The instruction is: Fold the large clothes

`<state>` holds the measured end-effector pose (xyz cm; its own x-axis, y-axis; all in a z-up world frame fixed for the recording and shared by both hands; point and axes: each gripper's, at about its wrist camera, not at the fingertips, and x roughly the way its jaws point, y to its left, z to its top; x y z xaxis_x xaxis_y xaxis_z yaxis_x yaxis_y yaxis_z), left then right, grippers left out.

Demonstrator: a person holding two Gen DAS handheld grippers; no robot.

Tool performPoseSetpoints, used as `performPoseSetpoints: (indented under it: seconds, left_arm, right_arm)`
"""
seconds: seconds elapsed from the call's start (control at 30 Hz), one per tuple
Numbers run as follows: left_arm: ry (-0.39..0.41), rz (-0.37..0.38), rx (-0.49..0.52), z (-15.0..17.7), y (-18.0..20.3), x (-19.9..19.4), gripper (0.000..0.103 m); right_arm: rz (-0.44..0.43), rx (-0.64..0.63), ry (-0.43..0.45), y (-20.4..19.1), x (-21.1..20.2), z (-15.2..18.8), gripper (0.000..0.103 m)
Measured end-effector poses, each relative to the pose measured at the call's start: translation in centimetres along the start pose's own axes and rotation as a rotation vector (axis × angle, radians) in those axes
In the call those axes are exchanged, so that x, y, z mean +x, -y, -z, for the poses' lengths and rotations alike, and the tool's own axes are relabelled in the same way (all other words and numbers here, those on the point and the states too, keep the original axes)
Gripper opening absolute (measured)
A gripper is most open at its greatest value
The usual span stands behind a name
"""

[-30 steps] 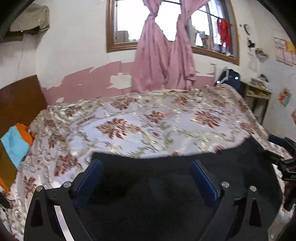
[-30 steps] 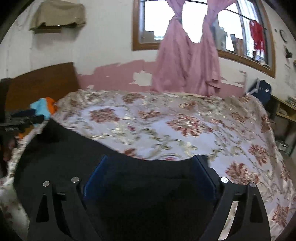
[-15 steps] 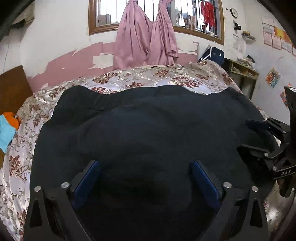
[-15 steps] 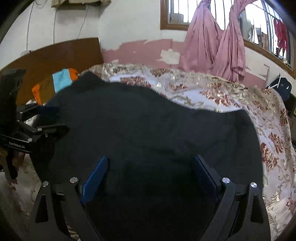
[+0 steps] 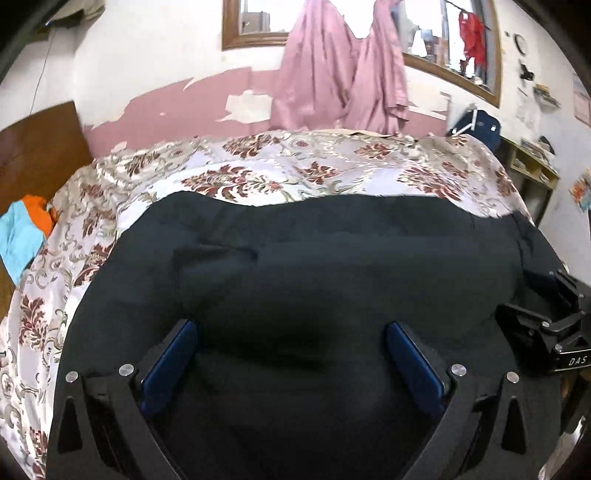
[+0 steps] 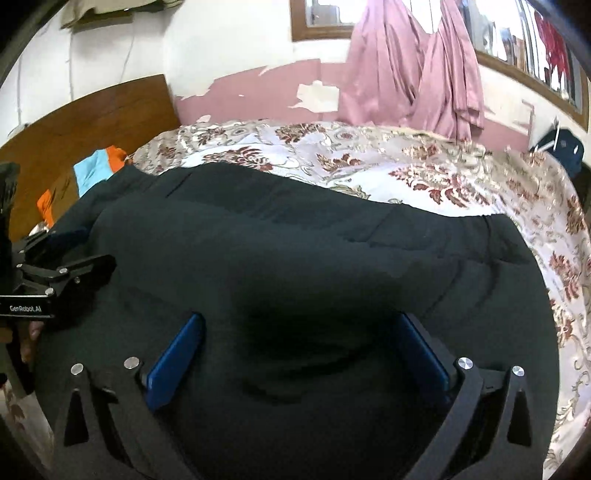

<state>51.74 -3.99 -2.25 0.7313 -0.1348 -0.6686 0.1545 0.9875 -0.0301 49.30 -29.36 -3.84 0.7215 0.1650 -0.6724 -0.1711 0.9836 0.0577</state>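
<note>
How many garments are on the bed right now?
2. The black garment is spread over the near side of the bedspread, under both tongs. A blue-and-orange one lies by the headboard. Others may be hidden under the black cloth.

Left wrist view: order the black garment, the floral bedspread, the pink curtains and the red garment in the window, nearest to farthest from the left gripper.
1. Black garment, spread right at the left gripper.
2. Floral bedspread, beyond it.
3. Pink curtains, on the back wall.
4. Red garment, in the window, upper right.
</note>
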Motion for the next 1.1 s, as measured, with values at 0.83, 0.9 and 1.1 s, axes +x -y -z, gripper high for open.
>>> performPoseSetpoints:
  seconds: [0.83,0.9,1.1]
  left_arm:
    - [-0.011,0.096,-0.098,-0.7,-1.8,3.7,0.103]
    - [-0.003,0.105,-0.102,-0.7,-1.8,3.8,0.103]
    - [0.015,0.114,-0.106,-0.5,-1.7,4.1,0.103]
  right_arm:
    - [-0.041,0.122,-0.05,3.5,6.1,-1.2,0.102]
    - [-0.039,0.12,-0.05,3.5,6.1,-1.2,0.102]
    - [-0.036,0.118,-0.046,3.5,6.2,-1.1,0.102]
